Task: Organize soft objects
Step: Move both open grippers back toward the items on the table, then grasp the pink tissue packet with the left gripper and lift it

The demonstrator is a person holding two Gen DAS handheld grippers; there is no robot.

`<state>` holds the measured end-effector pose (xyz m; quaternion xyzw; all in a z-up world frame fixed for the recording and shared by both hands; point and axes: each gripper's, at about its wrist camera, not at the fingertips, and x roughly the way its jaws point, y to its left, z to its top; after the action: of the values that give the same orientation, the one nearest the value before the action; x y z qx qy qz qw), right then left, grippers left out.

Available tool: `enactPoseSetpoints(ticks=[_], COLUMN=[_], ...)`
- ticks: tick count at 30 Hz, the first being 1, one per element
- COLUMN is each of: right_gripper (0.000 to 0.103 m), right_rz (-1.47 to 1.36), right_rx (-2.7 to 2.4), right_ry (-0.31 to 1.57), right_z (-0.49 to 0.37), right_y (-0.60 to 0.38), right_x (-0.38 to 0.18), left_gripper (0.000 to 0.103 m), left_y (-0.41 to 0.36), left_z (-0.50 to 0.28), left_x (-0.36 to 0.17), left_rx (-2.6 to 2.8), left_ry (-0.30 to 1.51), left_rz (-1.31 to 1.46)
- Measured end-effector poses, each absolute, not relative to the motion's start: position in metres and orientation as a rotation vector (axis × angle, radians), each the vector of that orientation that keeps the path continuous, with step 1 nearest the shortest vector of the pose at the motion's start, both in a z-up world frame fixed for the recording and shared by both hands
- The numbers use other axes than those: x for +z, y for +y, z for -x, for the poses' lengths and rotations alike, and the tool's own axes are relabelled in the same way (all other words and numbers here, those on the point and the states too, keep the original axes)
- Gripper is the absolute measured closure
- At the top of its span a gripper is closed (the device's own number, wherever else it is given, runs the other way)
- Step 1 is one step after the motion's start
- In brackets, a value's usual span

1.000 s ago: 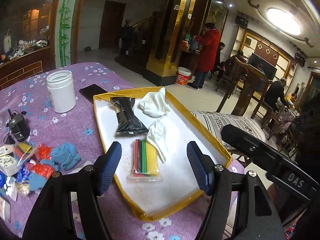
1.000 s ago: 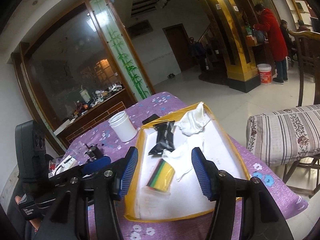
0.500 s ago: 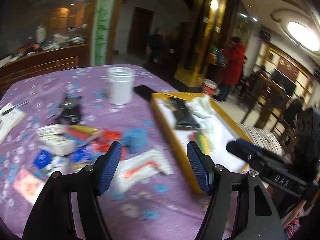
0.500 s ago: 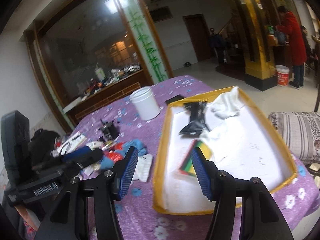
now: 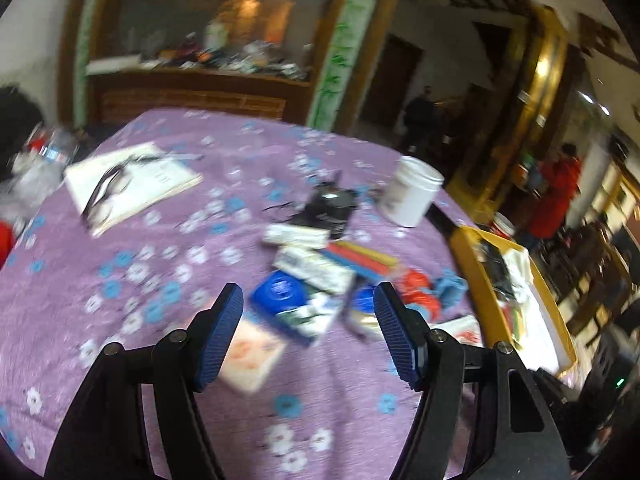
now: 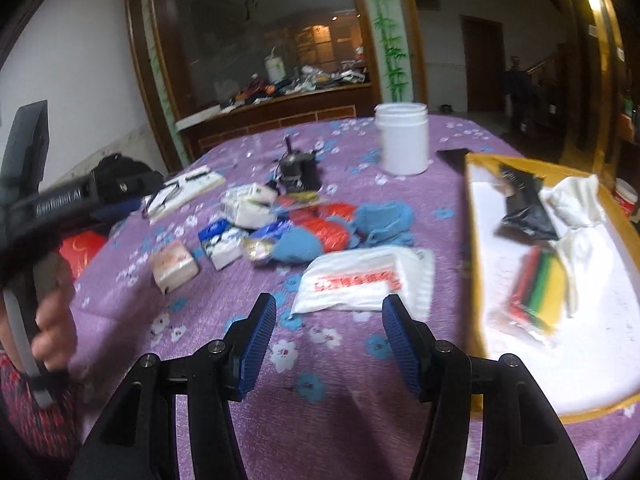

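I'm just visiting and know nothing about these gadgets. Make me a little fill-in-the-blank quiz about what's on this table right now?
1. The tablecloth is ____ with small flowers.
2. The black packet lies inside the ____-rimmed tray.
3. The white plastic bag with red writing lies ____ that tray, on the cloth.
4. The right gripper holds ____ between its blue pads.

Missing words: purple; yellow; outside; nothing

purple tablecloth (image 6: pixel 340 400) with blue and white flowers, yellow-rimmed white tray (image 6: pixel 472 240), white jar (image 6: pixel 404 144), blue cloth (image 6: pixel 380 216)
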<state>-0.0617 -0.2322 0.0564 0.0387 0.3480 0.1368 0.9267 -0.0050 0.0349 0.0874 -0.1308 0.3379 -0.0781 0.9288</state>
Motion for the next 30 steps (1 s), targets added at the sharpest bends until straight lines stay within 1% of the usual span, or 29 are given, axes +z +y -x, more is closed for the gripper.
enactPoseSetpoints(ticks=[2,5,10,14,18,23,29,30], right_gripper=[0.046,0.046,0.046,0.046,0.046,0.046,0.046,0.046], right_rz=[-0.090,-0.082,-0.081,-0.102,-0.132,-0.162,-0.173,-0.175], right_rx=[0.286,0.296,0.327,0.341,0.355,0.363,0.365,0.364], right_ry=[0.745,0.710,0.715,0.723,0.724,0.714,0.707,0.708], right_z=[0.057,0.059,0.057,0.056,0.054,0.054,0.057,0.056], right_y=[-0.229,-0.230,-0.228,-0.234,-0.240,-0.246,-0.249,-0.250], right_x=[0.045,0.048,0.049,0.049,0.048,0.049,0.049,0.049], left_gripper=[0.036,0.036,0.036,0.036,0.036,0.036,0.036,0.039], left_y=[0.048,0.062,0.076,0.079,0.071,0.058,0.039,0.035], left_z=[0.002,0.003,-0.001,-0.013,-0.018,-0.028,-0.053,-0.053], left_x=[0.081,0.075,0.064,0.048,0.034,0.026,0.011,0.013], left_rx=[-0.140,-0.101,-0.053,-0.029,0.060,0.092,0.068,0.067], left_ry=[0.728,0.766,0.809,0.908,1.003,1.042,1.071,1.057], left_rz=[0.295,0.315,0.336,0.395,0.419,0.426,0.332,0.296])
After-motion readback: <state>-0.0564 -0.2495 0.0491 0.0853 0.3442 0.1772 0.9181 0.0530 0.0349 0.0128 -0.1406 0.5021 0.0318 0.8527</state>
